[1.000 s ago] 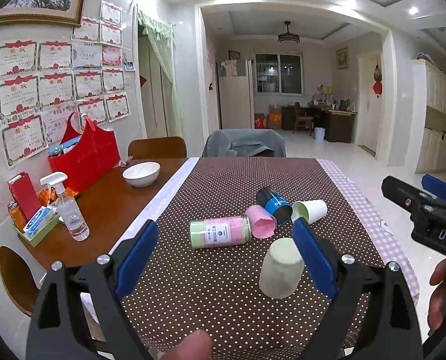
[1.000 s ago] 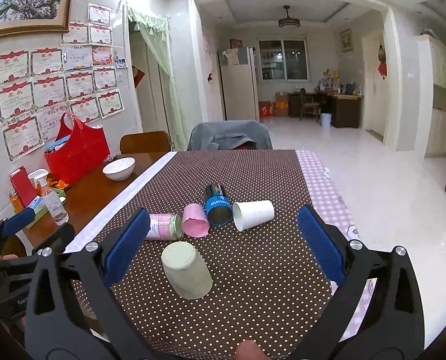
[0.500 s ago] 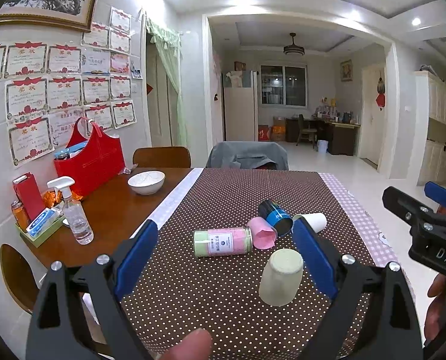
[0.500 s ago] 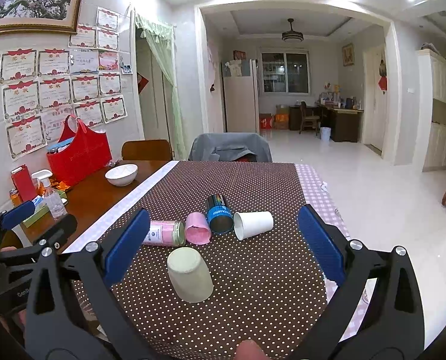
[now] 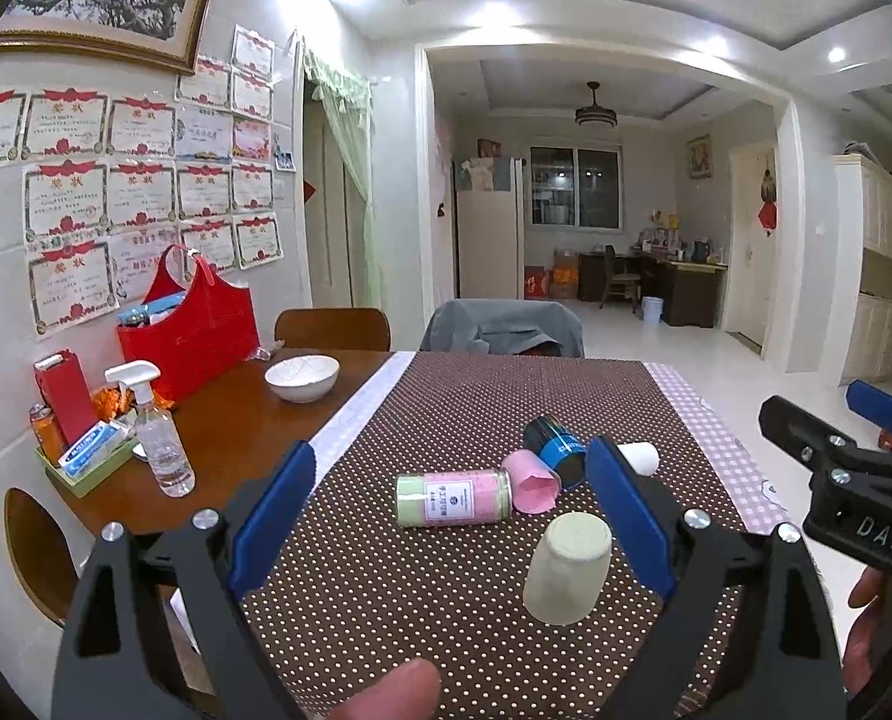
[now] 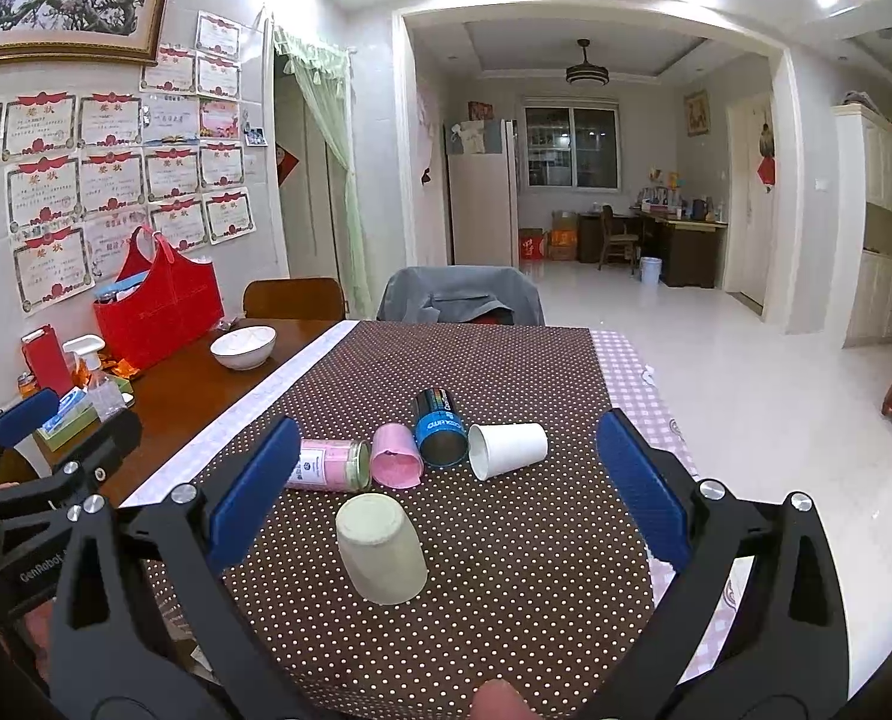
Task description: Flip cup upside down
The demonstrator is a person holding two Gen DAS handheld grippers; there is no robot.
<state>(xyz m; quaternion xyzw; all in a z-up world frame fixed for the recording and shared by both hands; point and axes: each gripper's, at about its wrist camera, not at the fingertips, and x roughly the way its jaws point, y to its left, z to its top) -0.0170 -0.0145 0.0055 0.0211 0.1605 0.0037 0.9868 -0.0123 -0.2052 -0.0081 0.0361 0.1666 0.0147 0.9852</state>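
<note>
On the dotted cloth (image 6: 505, 600), near edge, the cream cup (image 6: 381, 547) stands mouth-down, base up, slightly tilted by the lens, nothing touching it. Judging by that, the flip looks done; what's left is at most backing the tools off. Left gripper (image 5: 446, 516) is empty with jaws wide apart, the cup showing just inside its right finger but clear of the pad. Right gripper (image 6: 446, 486) is also spread wide and empty, with the cup low between its fingers, nearer the left one, no contact. Just behind the cup sits a row of things lying on their sides: pink-green jar (image 6: 327, 465), pink cup (image 6: 395, 463), blue can (image 6: 440, 427), white cup (image 6: 507, 449). Jar and pink cup are closest, so any sweep forward risks knocking them. Off the cloth on the bare wood to the left: bowl (image 6: 243, 347), spray bottle (image 5: 156, 432), red bag (image 5: 191, 330). All well apart, not in the way.
</note>
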